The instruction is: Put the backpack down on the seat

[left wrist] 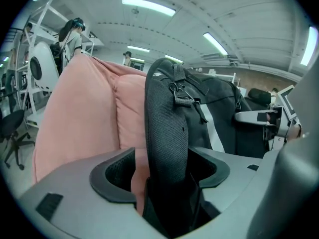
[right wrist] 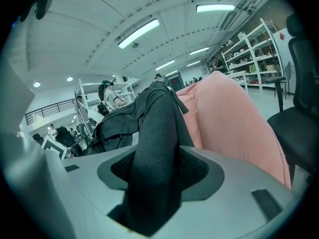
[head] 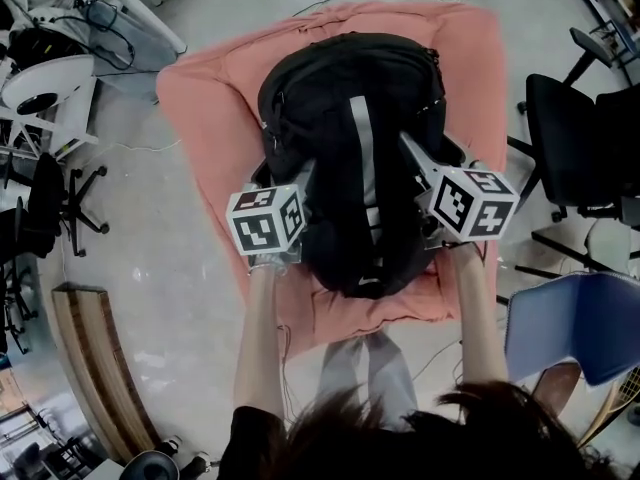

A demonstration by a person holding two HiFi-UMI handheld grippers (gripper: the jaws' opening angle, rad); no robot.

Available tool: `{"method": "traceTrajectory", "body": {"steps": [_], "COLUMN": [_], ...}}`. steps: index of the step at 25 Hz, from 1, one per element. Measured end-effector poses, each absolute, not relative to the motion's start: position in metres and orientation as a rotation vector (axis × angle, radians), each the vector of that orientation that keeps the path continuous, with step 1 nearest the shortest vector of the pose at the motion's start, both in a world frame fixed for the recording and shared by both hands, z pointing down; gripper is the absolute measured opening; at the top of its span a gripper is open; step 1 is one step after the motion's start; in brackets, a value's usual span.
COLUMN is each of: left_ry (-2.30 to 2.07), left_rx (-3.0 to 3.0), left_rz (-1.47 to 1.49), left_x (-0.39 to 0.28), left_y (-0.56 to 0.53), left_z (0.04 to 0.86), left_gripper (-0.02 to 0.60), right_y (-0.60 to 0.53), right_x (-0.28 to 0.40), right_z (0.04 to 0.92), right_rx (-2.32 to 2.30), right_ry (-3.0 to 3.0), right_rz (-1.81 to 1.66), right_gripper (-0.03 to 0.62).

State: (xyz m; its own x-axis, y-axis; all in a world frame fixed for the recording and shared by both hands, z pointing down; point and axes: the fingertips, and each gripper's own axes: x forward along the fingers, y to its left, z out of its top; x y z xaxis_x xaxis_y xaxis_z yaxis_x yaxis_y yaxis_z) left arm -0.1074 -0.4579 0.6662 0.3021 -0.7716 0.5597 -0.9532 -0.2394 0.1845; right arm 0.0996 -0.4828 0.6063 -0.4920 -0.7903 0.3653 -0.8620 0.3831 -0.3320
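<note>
Backpack (head: 350,148) is sitting on the pink seat (head: 205,108), so we're calling the put-down done. Left gripper (left wrist: 164,176) and right gripper (right wrist: 157,176) are standing with jaws apart, a strap (left wrist: 167,128) lying loose between each pair. We're judging only the pull-away left.

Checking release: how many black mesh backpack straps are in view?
2: one black mesh strap between the left tongs, a second strap between the right tongs; the black backpack may hide others.
</note>
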Motion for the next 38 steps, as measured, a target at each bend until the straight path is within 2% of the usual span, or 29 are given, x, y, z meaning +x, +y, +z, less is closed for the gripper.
{"method": "traceTrajectory", "body": {"steps": [5, 13, 14, 16, 17, 19, 21, 27, 38], "left_ry": [-1.567, -1.688, -1.707, -1.742, -1.751, -1.751, -1.744, -1.705, -1.723], "left_rx": [2.072, 2.091, 2.096, 2.109, 2.115, 2.128, 2.14, 2.214, 2.416], "left_rz": [0.461, 0.428, 0.426, 0.426, 0.424, 0.414, 0.4, 0.334, 0.255], "left_x": [-0.116, -0.135, -0.136, -0.136, -0.134, -0.13, -0.126, -0.109, -0.083], "left_y": [-0.447, -0.411, -0.406, -0.399, -0.395, -0.386, -0.376, -0.349, -0.279], "left_z": [0.656, 0.614, 0.607, 0.592, 0.585, 0.573, 0.56, 0.512, 0.413], "left_gripper": [0.322, 0.313, 0.26, 0.13, 0.089, 0.059, 0.039, 0.018, 0.014], "right_y": [-0.479, -0.454, -0.451, -0.445, -0.441, -0.432, -0.421, -0.389, -0.314], "right_x": [0.105, 0.111, 0.113, 0.113, 0.113, 0.112, 0.109, 0.093, 0.095], "right_z": [0.592, 0.56, 0.555, 0.545, 0.541, 0.531, 0.522, 0.486, 0.392], "right_rx": [1.554, 1.541, 1.546, 1.554, 1.556, 1.55, 1.535, 1.474, 1.435], "right_ry": [-2.525, -2.572, -2.567, -2.559, -2.558, -2.565, -2.569, -2.628, -2.839], "right_rz": [0.711, 0.679, 0.658, 0.606, 0.586, 0.574, 0.561, 0.526, 0.352], "right_gripper": [0.236, 0.235, 0.231, 0.148, 0.123, 0.082, 0.067, 0.021, 0.014]}}
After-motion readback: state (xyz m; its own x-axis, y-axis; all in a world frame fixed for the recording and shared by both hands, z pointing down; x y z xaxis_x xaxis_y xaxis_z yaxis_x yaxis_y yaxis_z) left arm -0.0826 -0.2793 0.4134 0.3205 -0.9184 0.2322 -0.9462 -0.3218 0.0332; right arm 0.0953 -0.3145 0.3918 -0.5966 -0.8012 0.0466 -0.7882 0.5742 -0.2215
